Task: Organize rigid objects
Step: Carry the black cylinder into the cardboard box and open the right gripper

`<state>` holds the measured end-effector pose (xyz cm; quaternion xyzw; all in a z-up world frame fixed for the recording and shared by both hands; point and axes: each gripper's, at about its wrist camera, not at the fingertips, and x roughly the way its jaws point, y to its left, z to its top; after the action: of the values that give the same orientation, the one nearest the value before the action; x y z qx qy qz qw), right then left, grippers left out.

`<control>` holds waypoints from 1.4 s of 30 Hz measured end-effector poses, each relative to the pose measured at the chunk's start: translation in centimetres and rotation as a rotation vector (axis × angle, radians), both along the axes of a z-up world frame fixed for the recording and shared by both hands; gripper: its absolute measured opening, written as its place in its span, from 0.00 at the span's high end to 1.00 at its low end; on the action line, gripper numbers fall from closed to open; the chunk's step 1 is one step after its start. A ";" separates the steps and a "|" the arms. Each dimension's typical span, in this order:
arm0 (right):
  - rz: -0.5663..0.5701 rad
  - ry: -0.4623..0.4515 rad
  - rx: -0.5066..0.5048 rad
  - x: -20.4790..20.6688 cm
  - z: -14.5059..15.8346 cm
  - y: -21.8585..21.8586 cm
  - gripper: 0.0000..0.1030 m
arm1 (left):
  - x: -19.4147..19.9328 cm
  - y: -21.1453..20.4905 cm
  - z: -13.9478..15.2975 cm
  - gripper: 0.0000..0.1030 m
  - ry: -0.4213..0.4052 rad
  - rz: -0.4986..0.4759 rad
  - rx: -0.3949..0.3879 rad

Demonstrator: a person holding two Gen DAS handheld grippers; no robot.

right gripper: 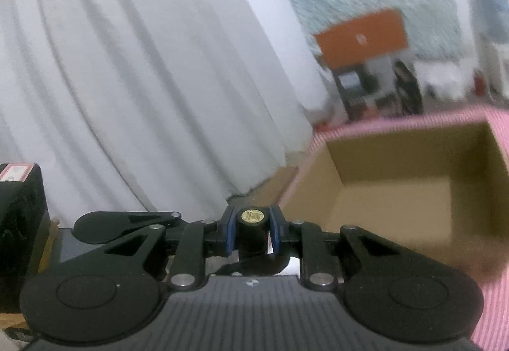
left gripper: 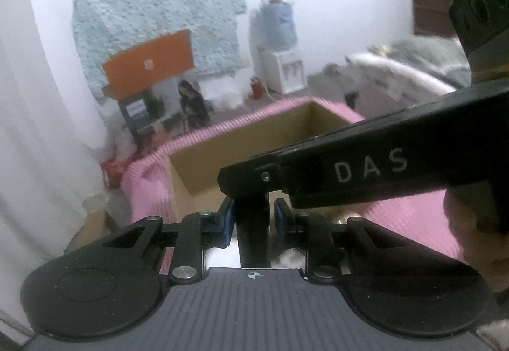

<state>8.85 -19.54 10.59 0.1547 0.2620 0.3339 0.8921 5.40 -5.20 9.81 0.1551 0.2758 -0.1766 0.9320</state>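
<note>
A black cylinder with a yellow round label on its end [right gripper: 252, 233] sits between the blue pads of my right gripper [right gripper: 253, 231], which is shut on it. The same black cylinder [left gripper: 253, 233] stands between the blue pads of my left gripper [left gripper: 253, 219]; the pads sit close to it, with a small gap on the right side. The right gripper's arm marked "DAS" [left gripper: 366, 169] crosses over the left gripper. An open cardboard box with pink striped outer walls [right gripper: 391, 192] lies just ahead and to the right; it also shows in the left wrist view [left gripper: 241, 141].
A white curtain [right gripper: 127, 65] hangs on the left. A black box with a pink-white label [right gripper: 19, 223] stands at the far left. A light-blue cloth [left gripper: 156, 1], an orange board [left gripper: 149, 65] and a water dispenser [left gripper: 280, 42] stand at the far wall.
</note>
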 end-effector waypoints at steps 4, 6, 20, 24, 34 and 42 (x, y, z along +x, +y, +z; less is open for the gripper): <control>0.035 0.015 -0.008 4.9 1.4 0.3 0.77 | 4.0 0.3 0.7 0.75 0.038 0.042 -0.028; 0.048 0.061 -0.013 7.9 1.2 0.3 0.77 | 6.6 0.2 0.1 0.75 0.082 0.067 -0.030; 0.129 0.507 -0.105 23.6 -8.4 2.3 0.77 | 16.8 0.5 -7.6 0.74 0.377 0.154 0.057; 0.149 0.563 -0.151 26.1 -10.4 3.4 0.77 | 17.4 0.6 -8.3 0.74 0.406 0.166 0.068; 0.080 0.541 -0.136 28.4 -11.1 3.4 0.54 | 17.7 1.0 -7.4 0.68 0.378 0.196 0.034; 0.016 0.459 -0.050 25.9 -7.4 -0.2 0.54 | 14.6 1.6 -4.2 0.61 0.297 0.186 -0.015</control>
<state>34.71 -19.74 3.24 0.2026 0.4674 0.2903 0.8101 20.00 -3.58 5.58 0.0941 0.4221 -0.1125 0.8946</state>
